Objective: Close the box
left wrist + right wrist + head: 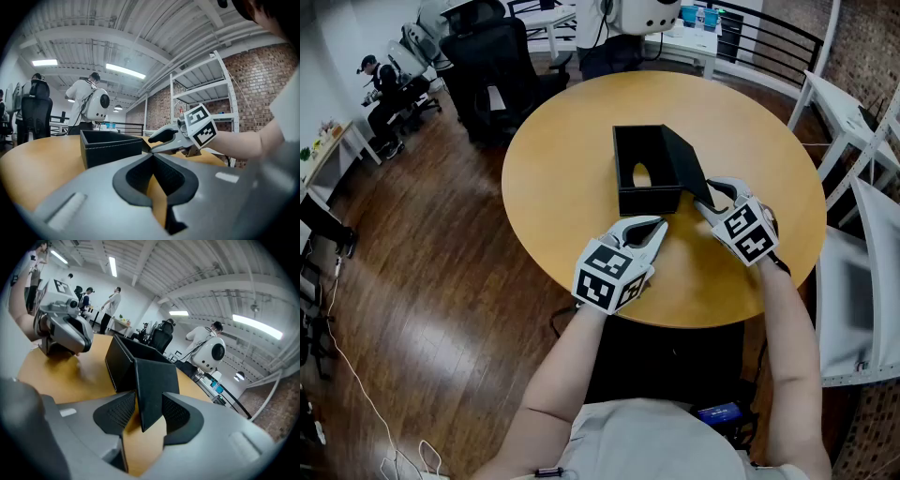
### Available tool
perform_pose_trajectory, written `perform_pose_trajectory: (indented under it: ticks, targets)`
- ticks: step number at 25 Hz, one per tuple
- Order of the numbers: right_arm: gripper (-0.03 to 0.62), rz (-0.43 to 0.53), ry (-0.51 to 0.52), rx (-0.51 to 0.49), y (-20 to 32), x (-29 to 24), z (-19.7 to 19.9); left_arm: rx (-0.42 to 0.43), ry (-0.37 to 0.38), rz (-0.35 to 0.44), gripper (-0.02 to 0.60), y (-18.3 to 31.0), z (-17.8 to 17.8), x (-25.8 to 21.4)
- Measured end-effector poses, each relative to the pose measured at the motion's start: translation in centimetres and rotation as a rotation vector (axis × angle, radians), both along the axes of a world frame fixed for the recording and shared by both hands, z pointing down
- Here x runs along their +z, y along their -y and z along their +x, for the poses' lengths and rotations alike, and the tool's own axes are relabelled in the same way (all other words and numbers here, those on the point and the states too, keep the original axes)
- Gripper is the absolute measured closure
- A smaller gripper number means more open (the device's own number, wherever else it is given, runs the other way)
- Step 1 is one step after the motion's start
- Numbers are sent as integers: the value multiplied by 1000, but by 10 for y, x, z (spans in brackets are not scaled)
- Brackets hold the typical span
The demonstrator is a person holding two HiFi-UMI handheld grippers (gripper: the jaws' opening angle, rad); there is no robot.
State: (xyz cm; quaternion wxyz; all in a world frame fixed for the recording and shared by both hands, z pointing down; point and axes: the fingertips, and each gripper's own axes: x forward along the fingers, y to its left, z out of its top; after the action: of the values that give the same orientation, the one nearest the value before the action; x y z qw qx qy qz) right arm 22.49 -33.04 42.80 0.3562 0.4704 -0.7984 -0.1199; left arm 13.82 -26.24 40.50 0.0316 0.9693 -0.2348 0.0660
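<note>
A black open box [647, 173] stands in the middle of the round wooden table [562, 197]. Its lid flap [686, 167] hangs out to the right, sloping down toward me. My right gripper [715, 195] is at the flap's free end. In the right gripper view the flap [157, 385] stands between the jaws of the right gripper [147, 401], which are wide apart and do not press on it. My left gripper [656, 225] rests just in front of the box, shut with nothing in it. In the left gripper view its tips [152, 157] meet, with the box [110, 147] just beyond.
Black office chairs [492, 56] and a white desk [689, 42] stand beyond the table's far edge. White shelving [862, 150] is close on the right. People work at the back left of the room. Wooden floor lies to the left.
</note>
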Motion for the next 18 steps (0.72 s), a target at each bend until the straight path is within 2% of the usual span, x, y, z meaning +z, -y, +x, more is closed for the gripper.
perform_pose_trajectory:
  ticks: [2, 4, 6, 7, 9, 13, 15, 18]
  targets:
    - [418, -58, -66, 2, 4, 21, 2, 4, 5, -6, 581, 2, 3, 6]
    - [421, -105, -124, 49, -4, 36, 24, 28, 6, -10, 581, -5, 18, 9]
    - [488, -119, -166, 122, -24, 37, 56, 58, 7, -14, 581, -19, 40, 9]
    - [496, -109, -188, 148, -31, 31, 66, 67, 9, -19, 581, -25, 47, 8]
    - [503, -52, -270, 169, -30, 12, 69, 61, 16, -23, 581, -26, 44, 3]
    - [500, 147, -539, 191, -21, -35, 66, 48, 15, -14, 581, -21, 31, 5]
    - [482, 256, -658, 190, -18, -59, 54, 49, 19, -1, 581, -17, 22, 14]
    - [415, 394, -771, 143, 0, -94, 15, 29, 27, 16, 581, -3, 1, 15]
